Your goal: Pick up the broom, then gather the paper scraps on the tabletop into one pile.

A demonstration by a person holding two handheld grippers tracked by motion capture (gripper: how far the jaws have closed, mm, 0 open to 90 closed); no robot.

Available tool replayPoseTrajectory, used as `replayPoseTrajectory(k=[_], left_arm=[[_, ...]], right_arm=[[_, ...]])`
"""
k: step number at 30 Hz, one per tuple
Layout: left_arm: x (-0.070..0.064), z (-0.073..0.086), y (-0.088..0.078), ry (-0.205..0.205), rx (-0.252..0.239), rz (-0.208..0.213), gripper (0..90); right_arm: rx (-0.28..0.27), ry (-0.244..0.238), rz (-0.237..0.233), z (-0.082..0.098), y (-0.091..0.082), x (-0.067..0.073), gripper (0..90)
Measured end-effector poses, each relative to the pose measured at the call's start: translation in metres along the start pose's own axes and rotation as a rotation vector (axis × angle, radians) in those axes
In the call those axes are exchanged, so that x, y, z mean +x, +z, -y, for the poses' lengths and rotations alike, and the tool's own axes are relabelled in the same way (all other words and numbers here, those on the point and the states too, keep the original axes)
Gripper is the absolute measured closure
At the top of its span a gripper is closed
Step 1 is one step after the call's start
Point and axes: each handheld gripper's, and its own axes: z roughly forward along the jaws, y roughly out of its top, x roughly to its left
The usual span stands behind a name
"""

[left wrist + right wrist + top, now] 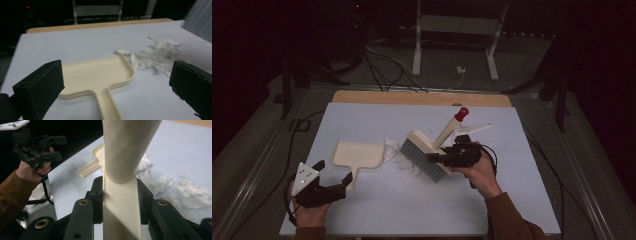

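Note:
A cream dustpan [357, 154] lies flat on the white table, its handle [108, 105] pointing toward the person. My left gripper [333, 170] is open at the handle's end; in the left gripper view the handle runs between the wide-apart jaws [117, 85], untouched. A cream brush [422, 142] with grey bristles [421, 160] and a red-tipped handle [461, 113] stands tilted right of the pan. My right gripper [434, 158] is shut on the brush's cream back [120, 202]. White paper scraps [401, 159] lie between pan mouth and bristles.
The scraps [157, 55] spread right of the pan's open edge. A white paper strip [474, 128] lies behind the brush. A wooden edge [422, 97] borders the table's far side. Cables and a metal stand [457, 30] sit on the floor beyond.

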Motion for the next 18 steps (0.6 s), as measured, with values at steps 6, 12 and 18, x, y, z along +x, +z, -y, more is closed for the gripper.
replayPoseTrajectory(k=[6, 12, 18], left_arm=[[0.005, 0.003, -0.004, -0.016, -0.019, -0.034, 0.3], [0.007, 0.004, -0.004, -0.007, -0.01, -0.06, 0.3], [0.012, 0.005, -0.007, -0.025, -0.019, -0.074, 0.3]], right_arm=[[0.001, 0.016, 0.026, 0.002, 0.015, 0.008, 67.6], [-0.034, 0.066, 0.045, 0.004, 0.027, 0.013, 67.5], [-0.039, 0.153, 0.044, 0.006, 0.039, 0.015, 67.6]])
